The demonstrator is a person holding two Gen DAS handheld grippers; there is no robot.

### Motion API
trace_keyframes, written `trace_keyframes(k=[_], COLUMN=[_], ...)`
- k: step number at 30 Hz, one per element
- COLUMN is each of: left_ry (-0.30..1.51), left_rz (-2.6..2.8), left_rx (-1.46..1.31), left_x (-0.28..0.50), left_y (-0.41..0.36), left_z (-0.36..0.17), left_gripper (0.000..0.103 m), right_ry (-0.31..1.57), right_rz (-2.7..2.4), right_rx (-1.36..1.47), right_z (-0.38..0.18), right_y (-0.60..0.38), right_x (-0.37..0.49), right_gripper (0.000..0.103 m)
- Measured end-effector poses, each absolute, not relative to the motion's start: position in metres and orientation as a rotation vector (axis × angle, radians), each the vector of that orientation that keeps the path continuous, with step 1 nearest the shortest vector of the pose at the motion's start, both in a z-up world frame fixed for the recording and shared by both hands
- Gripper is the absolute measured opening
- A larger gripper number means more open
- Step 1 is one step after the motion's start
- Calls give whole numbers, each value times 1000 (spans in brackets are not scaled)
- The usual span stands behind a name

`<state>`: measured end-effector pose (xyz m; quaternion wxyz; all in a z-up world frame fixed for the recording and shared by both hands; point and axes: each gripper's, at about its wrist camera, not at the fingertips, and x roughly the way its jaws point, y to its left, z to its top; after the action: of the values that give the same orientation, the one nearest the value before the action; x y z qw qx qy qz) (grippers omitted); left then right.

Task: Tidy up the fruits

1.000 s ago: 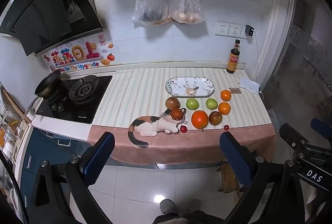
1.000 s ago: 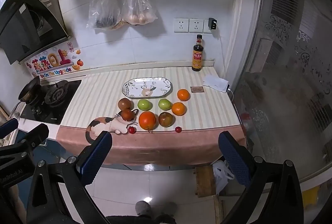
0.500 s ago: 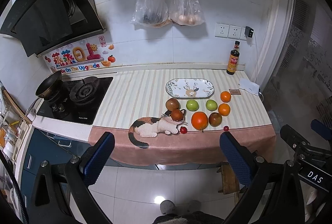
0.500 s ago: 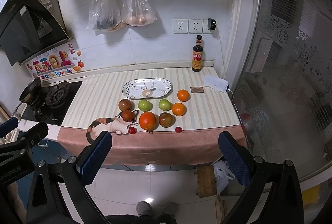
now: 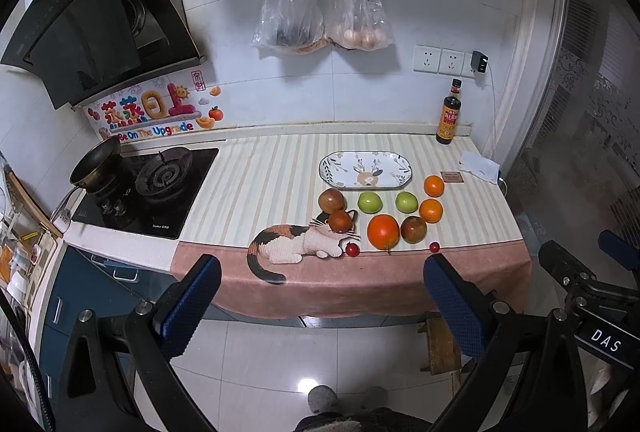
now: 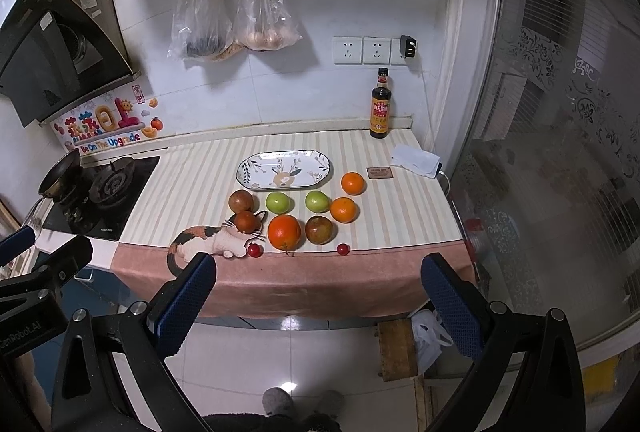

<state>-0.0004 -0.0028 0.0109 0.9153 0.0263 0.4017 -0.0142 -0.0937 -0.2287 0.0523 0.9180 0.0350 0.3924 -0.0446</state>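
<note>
Both grippers, left gripper [image 5: 320, 304] and right gripper [image 6: 320, 300], are held wide open and empty, well short of the counter, presumably for surveying. Beyond them, the fruits [image 6: 284, 232] are clustered near the tablecloth [image 6: 312, 280] edge, with the plate [image 6: 245, 171] behind, likely their destination.

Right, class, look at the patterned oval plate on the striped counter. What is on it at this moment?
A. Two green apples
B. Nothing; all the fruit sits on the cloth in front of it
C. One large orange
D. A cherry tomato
B: the oval plate shows only its printed pattern, while the green apples, the large orange and the cherry tomato all lie on the cloth nearer the camera.
</note>
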Motion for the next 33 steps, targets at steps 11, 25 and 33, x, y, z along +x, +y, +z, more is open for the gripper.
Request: trace_keyframes(k=[11, 25, 33], left_ry=[823, 823, 825], left_rz=[-29, -29, -30], left_rx=[56, 57, 56], left_x=[-2, -2, -3], left_y=[-2, -3, -3], left_z=[13, 12, 15], left_gripper=[103, 103, 103], right_ry=[802, 803, 807], right_rz=[-94, -94, -93], right_rx=[75, 79, 75], right_z=[52, 52, 52], right_y=[-232, -233, -233], right_x=[-95, -94, -92], right_gripper=[103, 103, 103])
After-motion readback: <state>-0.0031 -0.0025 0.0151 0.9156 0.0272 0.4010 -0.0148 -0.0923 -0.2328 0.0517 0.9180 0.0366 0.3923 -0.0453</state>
